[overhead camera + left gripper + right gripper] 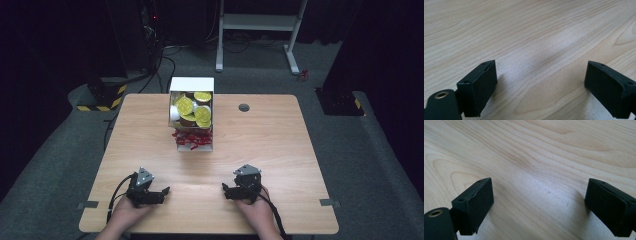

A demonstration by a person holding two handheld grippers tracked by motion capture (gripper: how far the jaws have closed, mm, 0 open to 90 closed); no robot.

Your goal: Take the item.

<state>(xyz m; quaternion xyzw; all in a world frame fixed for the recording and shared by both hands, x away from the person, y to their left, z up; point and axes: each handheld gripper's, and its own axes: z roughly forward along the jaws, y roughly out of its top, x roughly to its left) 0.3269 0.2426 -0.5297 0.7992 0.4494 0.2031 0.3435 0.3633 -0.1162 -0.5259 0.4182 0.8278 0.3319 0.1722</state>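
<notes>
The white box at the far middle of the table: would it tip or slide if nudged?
The white box looks like thin card, so probably light and apt to slide. It seems tilted open toward the person, with yellow-lidded cups piled inside; a push might spill them.

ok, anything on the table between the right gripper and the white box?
Nothing: in the high view only bare wooden table lies between the right gripper and the white box.

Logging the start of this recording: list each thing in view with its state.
Left gripper: jaws open, empty, low over the wooden table.
Right gripper: jaws open, empty.
White cardboard box: open-topped, holding round yellow-lidded cups and small red pieces.
</notes>
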